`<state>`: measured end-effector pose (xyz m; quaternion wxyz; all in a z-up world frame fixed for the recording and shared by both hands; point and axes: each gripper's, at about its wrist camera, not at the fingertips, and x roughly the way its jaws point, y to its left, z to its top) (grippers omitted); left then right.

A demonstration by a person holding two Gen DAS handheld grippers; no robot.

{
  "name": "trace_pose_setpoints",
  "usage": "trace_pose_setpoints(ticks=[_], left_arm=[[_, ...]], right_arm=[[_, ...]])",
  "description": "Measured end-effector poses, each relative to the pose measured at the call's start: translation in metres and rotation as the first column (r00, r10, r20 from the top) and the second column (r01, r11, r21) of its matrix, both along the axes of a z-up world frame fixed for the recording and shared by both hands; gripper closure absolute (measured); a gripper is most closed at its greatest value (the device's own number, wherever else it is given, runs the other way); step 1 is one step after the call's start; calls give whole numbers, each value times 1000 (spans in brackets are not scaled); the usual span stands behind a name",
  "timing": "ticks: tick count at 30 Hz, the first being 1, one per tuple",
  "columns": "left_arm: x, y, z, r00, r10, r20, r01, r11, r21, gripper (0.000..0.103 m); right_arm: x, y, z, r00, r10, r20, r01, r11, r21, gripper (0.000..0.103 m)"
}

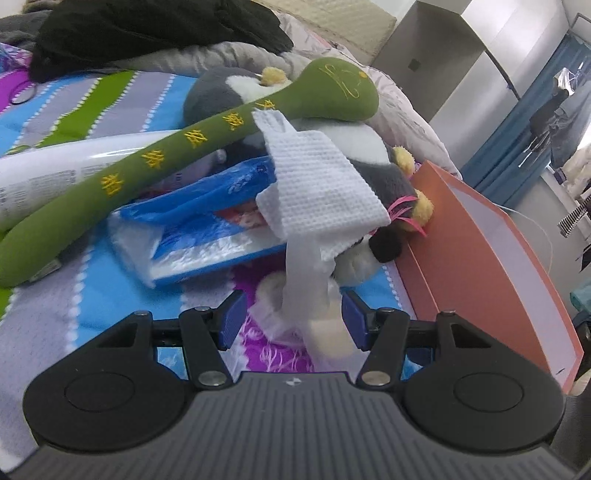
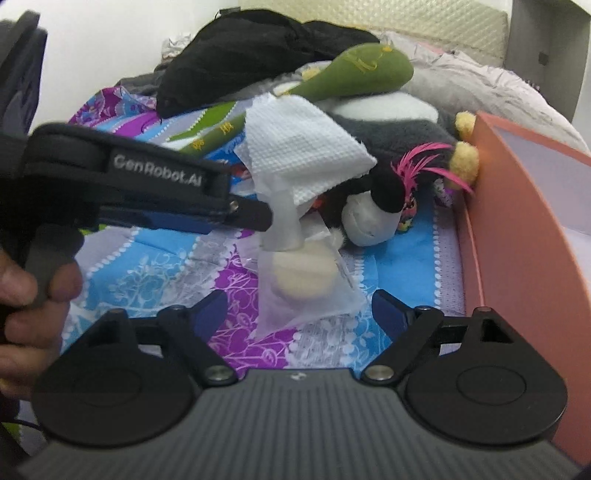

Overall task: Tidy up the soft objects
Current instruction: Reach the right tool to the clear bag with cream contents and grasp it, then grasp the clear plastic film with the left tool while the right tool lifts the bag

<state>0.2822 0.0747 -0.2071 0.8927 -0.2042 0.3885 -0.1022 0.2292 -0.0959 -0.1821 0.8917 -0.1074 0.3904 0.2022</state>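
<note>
A long green plush [image 1: 155, 162] with yellow characters lies over a grey and white penguin plush [image 1: 369, 206] on the bed. A white textured cloth [image 1: 317, 184] drapes over them; it also shows in the right wrist view [image 2: 295, 155]. A clear bag with a cream puff [image 2: 299, 277] lies on the blanket. My left gripper [image 1: 291, 321] is open, its jaws on either side of the bag and the cloth's hanging end. It shows from the side in the right wrist view [image 2: 258, 218]. My right gripper [image 2: 299, 314] is open just before the bag.
An orange box [image 1: 480, 258] stands at the right, against the penguin; it also shows in the right wrist view [image 2: 517, 229]. A blue plastic packet [image 1: 207, 229] and a white tube [image 1: 66, 166] lie under the green plush. Black clothing [image 1: 147, 33] and a grey quilt lie behind.
</note>
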Motion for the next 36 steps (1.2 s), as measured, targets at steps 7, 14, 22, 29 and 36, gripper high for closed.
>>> trace_pose_setpoints(ticks=[7,14,22,29,36], left_arm=[[24,6,-21,999,-12,-44,8,997,-80,49],[33,7,-29,999,-21,-49,13,990,-143,68],[23,3,-19,999,-19,-30,15,992,-126,80],[-8,5,-3,1000,-7,-26,4,995,-104,80],[-52,13,7,999,11,-44,-14,997,-82,80]], right_arm=[[20,8,-21,999,39,-13,-40,998,-41,16],[23,16,-27,997,71,2,-71,996,-51,32],[13,11,-13,998,55,8,-55,998,-24,51],[-9,5,-2,999,50,1,-50,999,-12,52],[-36,-1,6,999,28,-17,-28,999,-28,52]])
